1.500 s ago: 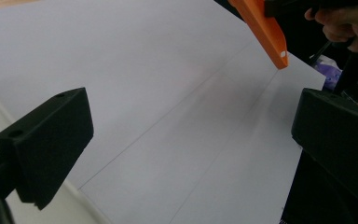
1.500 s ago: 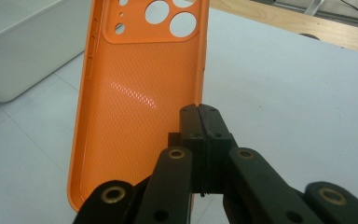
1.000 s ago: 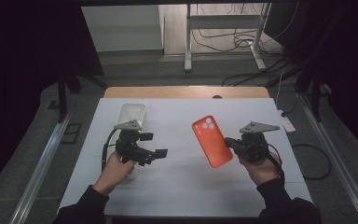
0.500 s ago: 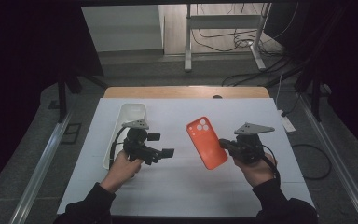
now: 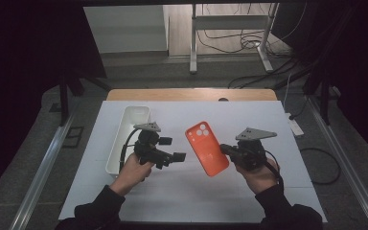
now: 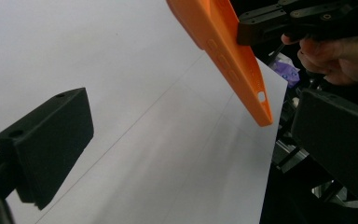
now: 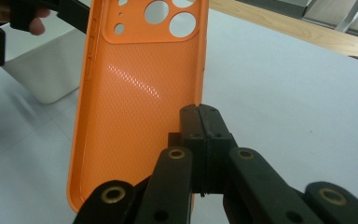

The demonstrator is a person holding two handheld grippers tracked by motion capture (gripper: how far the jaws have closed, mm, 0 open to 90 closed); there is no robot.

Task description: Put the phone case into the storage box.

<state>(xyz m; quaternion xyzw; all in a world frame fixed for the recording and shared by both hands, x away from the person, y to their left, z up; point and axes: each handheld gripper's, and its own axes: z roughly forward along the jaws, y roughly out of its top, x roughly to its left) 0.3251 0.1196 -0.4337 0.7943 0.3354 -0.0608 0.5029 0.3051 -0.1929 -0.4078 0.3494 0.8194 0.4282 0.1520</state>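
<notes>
My right tool (image 7: 199, 122) pinches the orange plastic phone case (image 5: 206, 148) edge; my left tool (image 5: 173, 157) gapes open beside it

Left tool (image 6: 191, 140) jaws apart; orange phone case (image 6: 228, 56) held above white table (image 6: 121, 93).

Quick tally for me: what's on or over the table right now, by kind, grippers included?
Orange phone case, held by the right gripper: 1
White bin, on the table's left side: 1
Grippers: 2, the left gripper and the right gripper
Total: 4
</notes>
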